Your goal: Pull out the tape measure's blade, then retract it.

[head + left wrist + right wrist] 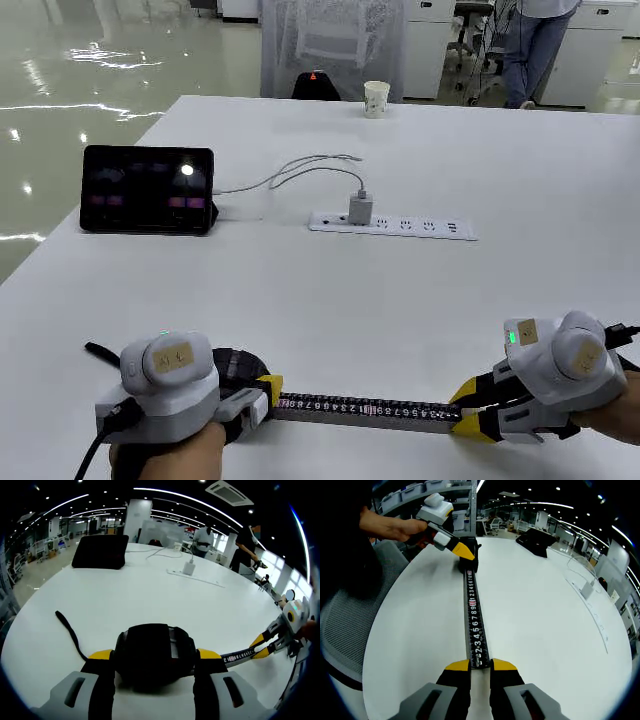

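Note:
A black tape measure case (155,652) rests on the white table, clamped between the yellow-tipped fingers of my left gripper (258,392). Its black wrist strap (70,632) trails off to the left. The black blade (365,408) with white numbers runs flat along the table from the case (240,368) to my right gripper (468,408), which is shut on the blade's tip. In the right gripper view the blade (473,625) stretches from my right gripper (480,667) straight to the case (469,555) and the left gripper (462,549).
A dark tablet (147,188) stands at the back left. A white power strip (392,225) with a plugged charger and cable lies mid-table. A paper cup (376,98) sits at the far edge. A person (535,40) stands beyond the table.

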